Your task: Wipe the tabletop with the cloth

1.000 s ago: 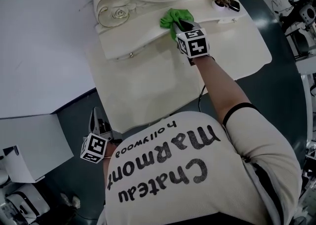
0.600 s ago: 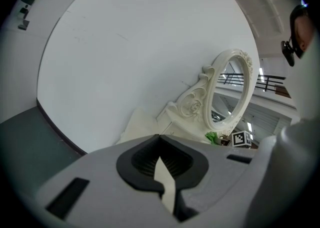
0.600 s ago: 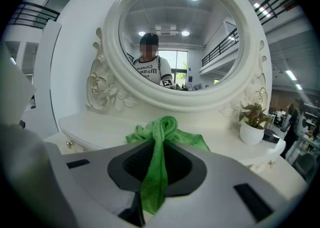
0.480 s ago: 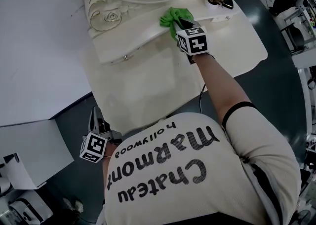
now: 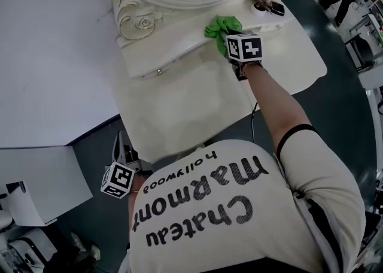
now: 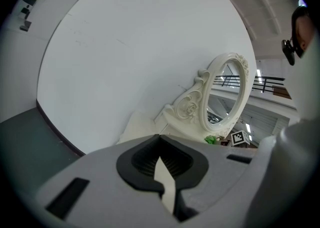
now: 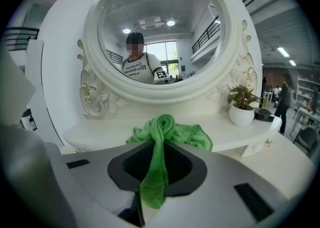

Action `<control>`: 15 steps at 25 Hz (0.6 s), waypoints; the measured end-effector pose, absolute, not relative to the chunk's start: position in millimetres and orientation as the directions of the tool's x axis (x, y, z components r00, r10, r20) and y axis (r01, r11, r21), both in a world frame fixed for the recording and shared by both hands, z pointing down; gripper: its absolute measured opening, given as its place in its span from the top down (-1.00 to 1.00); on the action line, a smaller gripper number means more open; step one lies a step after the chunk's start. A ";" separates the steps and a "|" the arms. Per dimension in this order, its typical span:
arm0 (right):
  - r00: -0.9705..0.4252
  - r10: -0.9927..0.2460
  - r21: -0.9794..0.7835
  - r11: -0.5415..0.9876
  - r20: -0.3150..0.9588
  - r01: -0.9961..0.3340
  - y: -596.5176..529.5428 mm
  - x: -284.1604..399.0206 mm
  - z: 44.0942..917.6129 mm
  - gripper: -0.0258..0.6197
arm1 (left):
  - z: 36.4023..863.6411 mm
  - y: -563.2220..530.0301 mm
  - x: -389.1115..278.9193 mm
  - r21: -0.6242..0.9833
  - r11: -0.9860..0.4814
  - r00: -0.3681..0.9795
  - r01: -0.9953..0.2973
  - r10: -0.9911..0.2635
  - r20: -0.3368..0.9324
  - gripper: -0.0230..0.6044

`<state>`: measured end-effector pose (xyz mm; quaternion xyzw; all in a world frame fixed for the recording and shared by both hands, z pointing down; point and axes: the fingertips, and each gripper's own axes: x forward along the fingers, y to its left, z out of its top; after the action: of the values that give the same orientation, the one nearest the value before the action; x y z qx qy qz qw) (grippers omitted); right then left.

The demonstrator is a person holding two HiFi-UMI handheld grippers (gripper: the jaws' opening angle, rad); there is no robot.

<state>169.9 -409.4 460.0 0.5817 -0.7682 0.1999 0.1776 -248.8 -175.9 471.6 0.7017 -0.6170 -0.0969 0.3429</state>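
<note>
Fingers of the right gripper (image 7: 156, 172) (image 5: 227, 31) are clamped on a twisted fold of the green cloth (image 7: 165, 127) (image 5: 218, 26). One strip runs down between the pads, and the rest is bunched in a loose heap just ahead of them. The heap rests on the raised shelf (image 5: 170, 47) at the foot of the oval mirror (image 7: 160, 37), not on the wider lower tabletop (image 5: 179, 101) nearer the person. The wipe therefore appears to be under way along the shelf, while the lower surface is probably yet to be covered. A white potted plant (image 7: 242, 107) (image 5: 262, 3) stands on the same shelf to the right of the cloth, with a small dark object (image 7: 262, 114) touching or just beside it; which of the two cannot be told. Fingers of the left gripper (image 6: 162, 174) (image 5: 122, 146) are pressed together on nothing, and that gripper hangs low beside the person's body, well apart from the work. Hazards: a stroke carried too far right is likely to push the pot or the dark object off the shelf end. The grip is on a narrow fold only, so drag on the surface may pull the cloth free. A bunched cloth also gives little contact, and the hard gripper body may scrape the carved mirror frame if it is held too close.
</note>
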 end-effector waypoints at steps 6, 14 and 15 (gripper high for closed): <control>-0.306 -0.808 -0.208 0.230 0.503 -0.951 -365.7 169.6 472.1 0.70 | 456.7 -172.3 -244.0 0.594 -0.031 0.228 -0.804 -0.939 0.259 0.90; -0.448 -0.756 -0.384 0.278 0.477 -0.880 -296.8 132.6 486.8 0.70 | 449.7 -163.1 -214.4 0.576 -0.087 0.275 -0.813 -0.929 0.248 0.90; -0.465 -0.752 -0.403 0.287 0.468 -0.869 -288.1 126.3 485.9 0.70 | 448.7 -162.4 -209.1 0.572 -0.100 0.285 -0.814 -0.927 0.244 0.90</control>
<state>126.3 -288.1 485.9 0.5087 -0.7966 0.3127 0.0941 -209.1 -162.4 448.7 0.7361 -0.5913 -0.0887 0.3172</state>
